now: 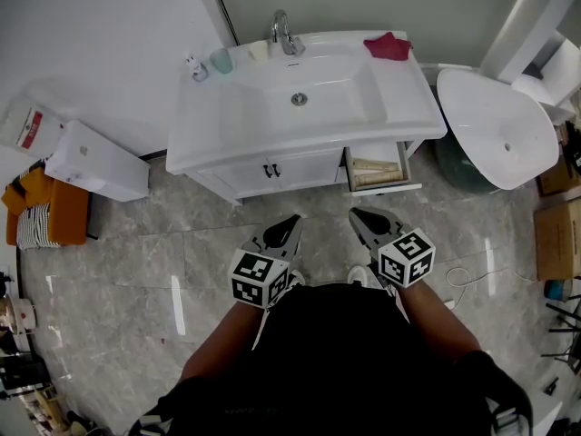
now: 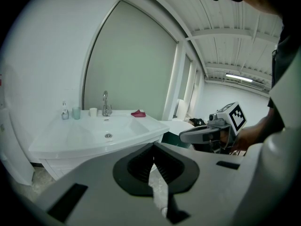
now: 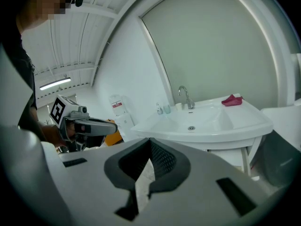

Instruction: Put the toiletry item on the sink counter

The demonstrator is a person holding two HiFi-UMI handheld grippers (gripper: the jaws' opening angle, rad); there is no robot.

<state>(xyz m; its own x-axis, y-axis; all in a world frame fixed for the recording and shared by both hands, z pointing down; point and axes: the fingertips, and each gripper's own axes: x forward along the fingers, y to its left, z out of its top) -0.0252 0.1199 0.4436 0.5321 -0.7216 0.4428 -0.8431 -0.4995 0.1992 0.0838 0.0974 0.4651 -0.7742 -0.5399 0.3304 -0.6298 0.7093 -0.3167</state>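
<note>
Left gripper (image 1: pixel 289 222) jaws closed, empty | right gripper (image 1: pixel 358 214) jaws closed, empty; both at 6 o'clock of vanity | toiletry item (image 1: pixel 374 165) lies in open drawer (image 1: pixel 405 163), 1 o'clock of grippers, head view only | sink counter (image 1: pixel 410 98) at 12 | red cloth (image 1: pixel 388 46) far right corner, all views.

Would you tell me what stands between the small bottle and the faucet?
In the left gripper view, a green cup and a white cup stand between them.
</note>
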